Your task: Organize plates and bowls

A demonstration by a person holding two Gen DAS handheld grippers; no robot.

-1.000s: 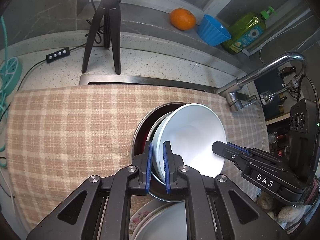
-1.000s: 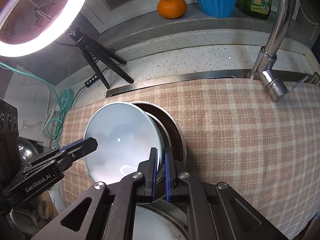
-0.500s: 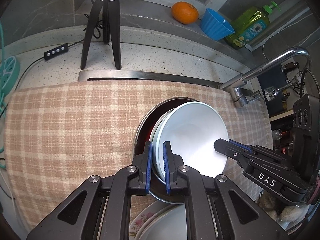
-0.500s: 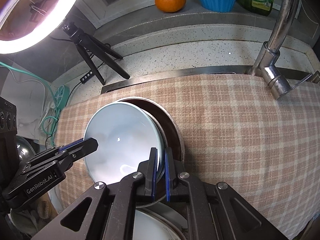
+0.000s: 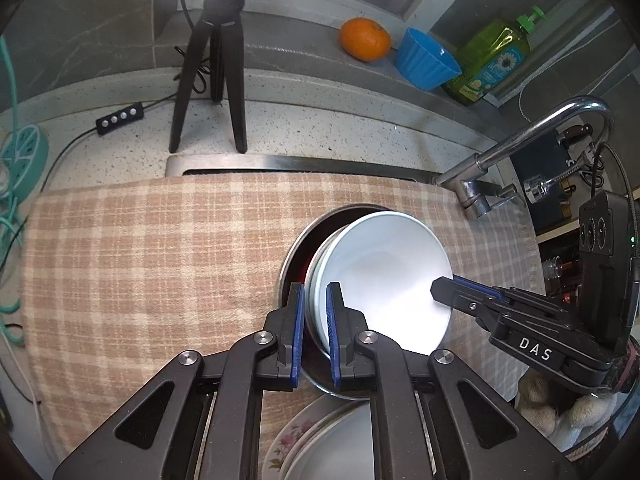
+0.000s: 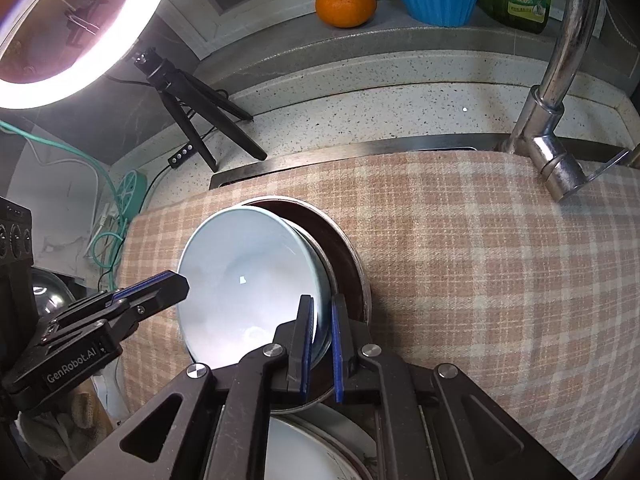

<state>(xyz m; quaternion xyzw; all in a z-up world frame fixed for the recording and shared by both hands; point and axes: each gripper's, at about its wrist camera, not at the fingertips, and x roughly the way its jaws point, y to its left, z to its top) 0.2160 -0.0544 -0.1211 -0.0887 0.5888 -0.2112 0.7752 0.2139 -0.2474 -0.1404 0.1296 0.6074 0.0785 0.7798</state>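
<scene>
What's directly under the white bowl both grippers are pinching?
A metal bowl with a dark red inside sits under the white bowl, on the checked cloth. Anything nested between them is hidden.

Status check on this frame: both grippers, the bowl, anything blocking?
Left gripper and right gripper both shut on white bowl rim, opposite sides. Bowl tilted over metal pan on checked cloth. Nothing blocking.

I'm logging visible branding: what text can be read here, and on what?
"DAS": right gripper, on its body.
"GenRobot.AI": left gripper, on its body.
Green soap bottle label: print too small and blurred to read.
</scene>
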